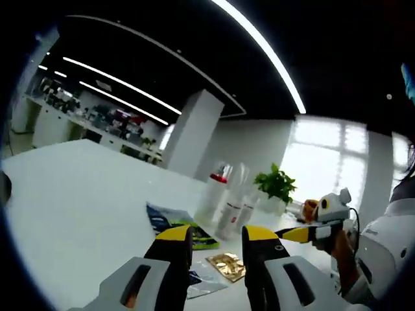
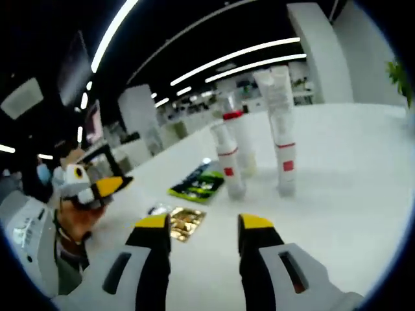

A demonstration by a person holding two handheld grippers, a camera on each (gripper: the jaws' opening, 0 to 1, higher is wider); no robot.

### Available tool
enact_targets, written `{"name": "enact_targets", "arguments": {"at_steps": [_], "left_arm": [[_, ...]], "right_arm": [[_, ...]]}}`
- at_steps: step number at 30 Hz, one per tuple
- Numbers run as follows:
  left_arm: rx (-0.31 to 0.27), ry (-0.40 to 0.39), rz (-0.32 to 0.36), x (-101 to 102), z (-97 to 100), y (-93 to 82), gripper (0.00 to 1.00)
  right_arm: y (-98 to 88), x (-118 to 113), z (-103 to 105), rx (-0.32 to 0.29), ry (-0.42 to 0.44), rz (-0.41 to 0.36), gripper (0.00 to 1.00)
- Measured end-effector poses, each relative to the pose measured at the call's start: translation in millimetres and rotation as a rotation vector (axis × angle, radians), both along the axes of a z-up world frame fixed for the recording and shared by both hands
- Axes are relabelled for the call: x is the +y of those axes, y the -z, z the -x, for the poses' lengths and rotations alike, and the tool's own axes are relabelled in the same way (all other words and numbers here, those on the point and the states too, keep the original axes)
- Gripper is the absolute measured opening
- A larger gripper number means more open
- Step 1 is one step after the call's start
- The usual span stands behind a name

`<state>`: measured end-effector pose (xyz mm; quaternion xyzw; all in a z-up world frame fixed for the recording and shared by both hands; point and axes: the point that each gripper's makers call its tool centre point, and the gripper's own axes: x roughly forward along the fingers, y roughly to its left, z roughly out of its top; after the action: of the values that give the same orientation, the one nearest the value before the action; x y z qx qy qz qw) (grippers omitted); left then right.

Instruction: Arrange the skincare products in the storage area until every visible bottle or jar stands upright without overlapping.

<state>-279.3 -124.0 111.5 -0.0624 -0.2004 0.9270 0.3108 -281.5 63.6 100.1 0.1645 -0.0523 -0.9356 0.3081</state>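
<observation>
Upright on the white table (image 2: 350, 194), three white red-banded skincare bottles (image 2: 283, 129) stand ahead of the right gripper (image 2: 204, 223), well apart. Left gripper (image 1: 217, 236) and right gripper both hang open, empty.

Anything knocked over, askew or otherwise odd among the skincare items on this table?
Nothing spilled or toppled: the white bottles and tube stand upright. The flat packets beside them look out of place, though: a gold sachet and a green packet lie loose on the table.
</observation>
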Motion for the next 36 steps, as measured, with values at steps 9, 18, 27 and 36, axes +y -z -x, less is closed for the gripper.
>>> {"name": "enact_targets", "arguments": {"at_steps": [9,18,27,36], "left_arm": [[0.009,-0.027,0.044,-3,-6.2,-3.2,0.47],[0.075,-0.043,0.062,1,-19.2,-25.3,0.54],[0.091,-0.103,0.131,-7,-26.8,-35.8,0.76],[0.096,-0.148,0.181,-21,-32.4,-38.0,0.93]], "right_arm": [[-19.9,22,-17,0.178,0.021,-0.06,0.59],[-46.0,42,-35,0.293,0.038,0.023,0.74],[-55.6,65,-45,0.344,0.099,0.021,1.0],[-66.9,77,-64,0.41,0.038,0.078,1.0]]}}
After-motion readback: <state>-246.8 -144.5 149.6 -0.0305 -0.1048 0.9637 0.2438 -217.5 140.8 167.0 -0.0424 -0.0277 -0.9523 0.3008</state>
